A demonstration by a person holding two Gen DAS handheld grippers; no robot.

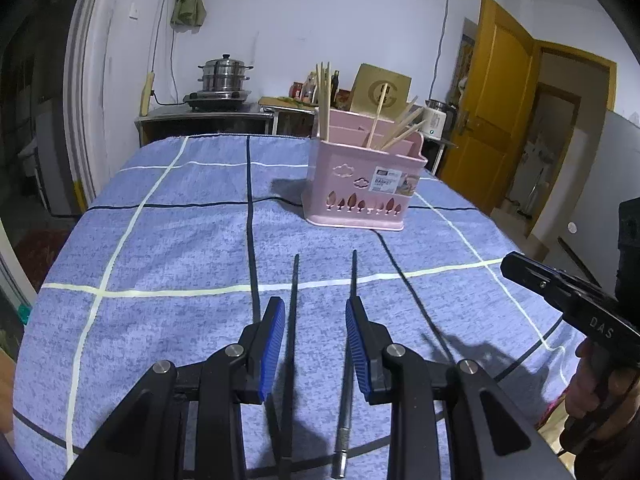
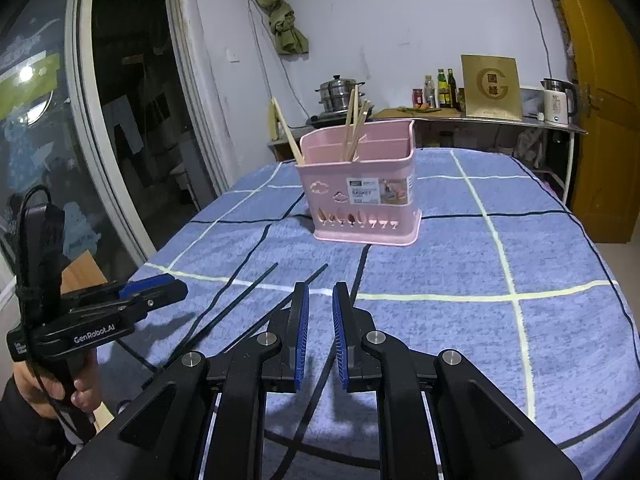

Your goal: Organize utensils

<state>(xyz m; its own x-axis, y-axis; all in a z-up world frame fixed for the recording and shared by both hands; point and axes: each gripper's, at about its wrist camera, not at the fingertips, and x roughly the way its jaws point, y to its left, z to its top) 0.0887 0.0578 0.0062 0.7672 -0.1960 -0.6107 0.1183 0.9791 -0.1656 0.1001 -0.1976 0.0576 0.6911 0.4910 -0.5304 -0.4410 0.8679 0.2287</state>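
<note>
Wooden chopsticks (image 1: 325, 104) stand in pink basket (image 1: 362, 184); both tools empty.

A blue checked cloth (image 1: 168, 240) with white and dark lines covers the counter (image 2: 540, 240). Beyond it, toward twelve o'clock against the white wall, a stacked steel steamer pot (image 1: 225, 76) sits on a stove, with sauce bottles (image 2: 440, 88), a tan card bearing a large G (image 2: 491, 87) and a white electric kettle (image 2: 557, 102) ranged toward one o'clock. A knotted green cloth (image 2: 286, 24) hangs on the wall at eleven o'clock, a yellow wooden door (image 1: 496, 92) stands at two o'clock, and a dark glass door (image 2: 52, 120) fills nine o'clock.
</note>
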